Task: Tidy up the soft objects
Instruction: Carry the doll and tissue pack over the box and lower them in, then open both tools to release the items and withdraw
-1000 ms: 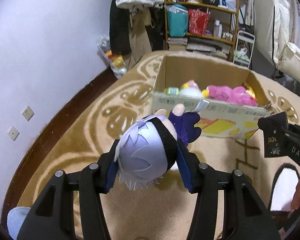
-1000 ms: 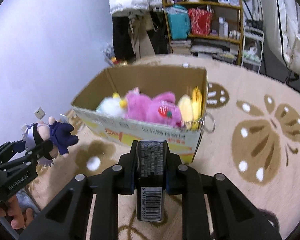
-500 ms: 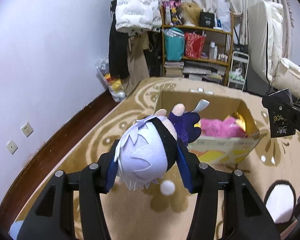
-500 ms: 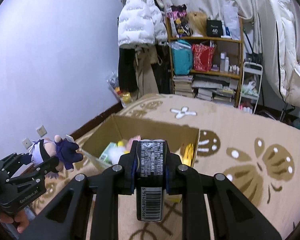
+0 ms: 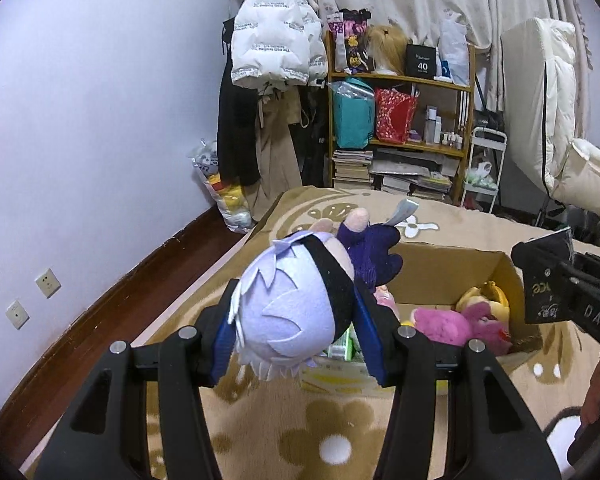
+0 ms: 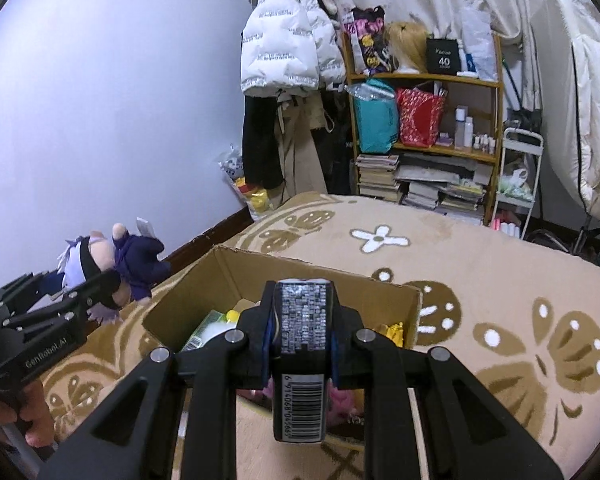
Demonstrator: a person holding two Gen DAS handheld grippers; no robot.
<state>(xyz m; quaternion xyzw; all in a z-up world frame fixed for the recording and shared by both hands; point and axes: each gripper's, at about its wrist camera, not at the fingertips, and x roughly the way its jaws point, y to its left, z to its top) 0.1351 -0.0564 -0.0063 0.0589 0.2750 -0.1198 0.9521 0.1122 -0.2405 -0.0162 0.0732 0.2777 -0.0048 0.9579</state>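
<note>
My left gripper [image 5: 298, 338] is shut on a plush doll [image 5: 300, 312] with pale lilac hair, a black blindfold and a dark blue suit; it hangs over the near left corner of an open cardboard box [image 5: 452, 276]. The same doll [image 6: 112, 260] shows at the left of the right wrist view, beside the box [image 6: 300, 280]. My right gripper [image 6: 300, 320] is shut on a black packet [image 6: 302, 352] with a barcode, held above the box. A pink plush [image 5: 448, 322] and a yellow plush [image 5: 486, 296] lie inside.
The box stands on a beige patterned carpet [image 6: 500, 280]. Behind it are a wooden shelf [image 5: 400, 120] with bags and books, hanging coats [image 5: 276, 52], a small white cart [image 5: 484, 160] and a white mattress [image 5: 540, 100]. A wall [image 5: 80, 120] runs along the left.
Both grippers have risen and come forward over the box, each keeping its hold. The box has dropped lower in both views and its inside now shows from above.
</note>
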